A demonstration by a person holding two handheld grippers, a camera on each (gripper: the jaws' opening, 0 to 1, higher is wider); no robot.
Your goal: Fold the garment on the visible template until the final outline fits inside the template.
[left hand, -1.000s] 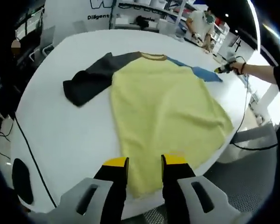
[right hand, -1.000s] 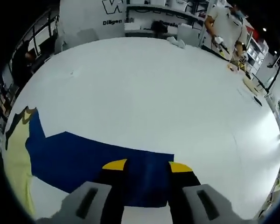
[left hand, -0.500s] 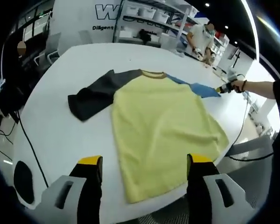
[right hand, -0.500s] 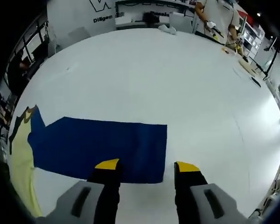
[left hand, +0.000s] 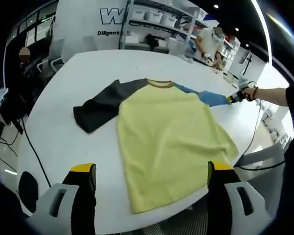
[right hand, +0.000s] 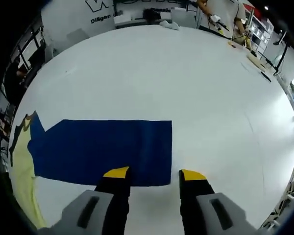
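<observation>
Left gripper (left hand: 151, 171): jaws wide apart, empty, low in frame above the yellow shirt (left hand: 171, 137) hem at centre.
Right gripper (right hand: 154, 172): jaws apart, empty, at the blue sleeve (right hand: 103, 152) cuff edge.
Risk: hem overhangs the table (left hand: 63, 142) edge; a careless pull could drag it off.
Room: bare tabletop upper frame.

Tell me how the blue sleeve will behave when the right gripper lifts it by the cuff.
The blue sleeve lies thin and flat on the white table, so it will probably drape limply from the right gripper. It joins the yellow body, so a higher lift would likely drag that along.
</observation>
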